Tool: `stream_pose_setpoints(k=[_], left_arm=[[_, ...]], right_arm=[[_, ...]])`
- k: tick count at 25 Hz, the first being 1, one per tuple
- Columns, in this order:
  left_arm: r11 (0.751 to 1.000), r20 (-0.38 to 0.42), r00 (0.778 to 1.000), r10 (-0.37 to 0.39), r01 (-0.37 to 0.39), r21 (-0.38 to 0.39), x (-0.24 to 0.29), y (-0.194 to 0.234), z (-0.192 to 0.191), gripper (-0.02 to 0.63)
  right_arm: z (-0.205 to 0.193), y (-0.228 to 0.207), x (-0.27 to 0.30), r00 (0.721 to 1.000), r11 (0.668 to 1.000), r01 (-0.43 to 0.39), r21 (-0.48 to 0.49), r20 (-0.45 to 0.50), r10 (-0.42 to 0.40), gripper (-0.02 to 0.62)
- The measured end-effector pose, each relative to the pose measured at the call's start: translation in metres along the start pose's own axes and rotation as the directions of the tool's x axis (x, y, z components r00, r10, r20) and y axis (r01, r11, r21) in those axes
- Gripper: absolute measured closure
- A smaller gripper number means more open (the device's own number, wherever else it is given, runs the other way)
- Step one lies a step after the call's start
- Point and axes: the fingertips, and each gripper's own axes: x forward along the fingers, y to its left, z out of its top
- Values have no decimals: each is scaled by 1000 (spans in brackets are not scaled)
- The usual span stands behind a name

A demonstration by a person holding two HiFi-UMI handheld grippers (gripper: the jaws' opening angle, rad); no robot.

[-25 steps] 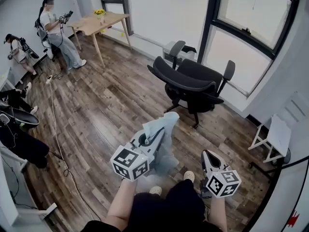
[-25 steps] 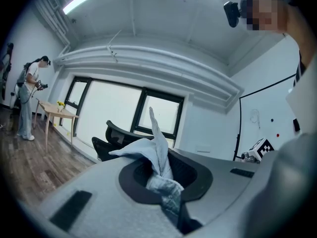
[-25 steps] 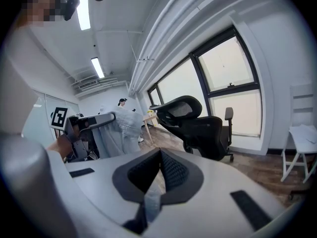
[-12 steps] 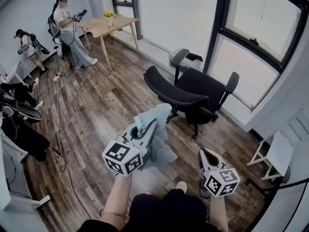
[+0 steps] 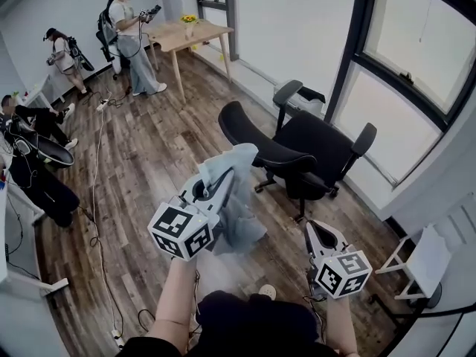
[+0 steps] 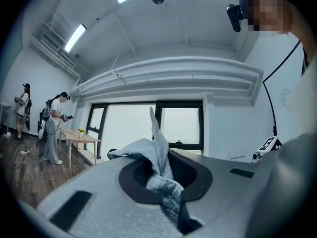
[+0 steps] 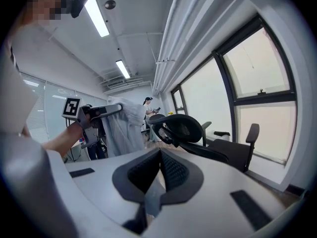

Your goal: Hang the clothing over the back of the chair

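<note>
A light blue piece of clothing (image 5: 236,188) hangs from my left gripper (image 5: 223,178), which is shut on a bunched fold of it. In the left gripper view the cloth (image 6: 141,150) is pinched between the jaws of that gripper (image 6: 162,157) and sticks up past the tips. A black office chair (image 5: 297,149) stands just beyond the cloth, its curved back (image 5: 256,136) turned toward me. My right gripper (image 5: 318,231) is lower right, apart from the cloth, jaws together. In the right gripper view its tips (image 7: 159,155) meet, with the chair (image 7: 181,129) and the hanging clothing (image 7: 123,128) ahead.
Wood floor all around. Two people (image 5: 128,32) stand by a wooden table (image 5: 195,34) at the far left, and another sits at the left edge. A cable (image 5: 95,199) runs along the floor. A white rack (image 5: 425,253) stands at the right, with windows behind the chair.
Both grippers have moved forward and a little up toward the chair, which now looks nearer. The left gripper still holds the clothing. The right gripper stays shut.
</note>
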Motion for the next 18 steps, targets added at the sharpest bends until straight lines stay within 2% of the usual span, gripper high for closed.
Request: stream_pose_setpoints(k=[6,11,18], left_arm=[[999,15,999,45,-45,17,-2,-3,9,589],[998,6,999,50,-50,27,3,-6,15,589],[998,-8,998,57,-56,37,14,-2,18,589]], right_arm=[[9,-5,1,998,997,-64,-31,5,64,594],[15,-4,5,994,993,-113,-31,5,113,594],[30,-9,16,991,991,-131,-31,13,131,594]])
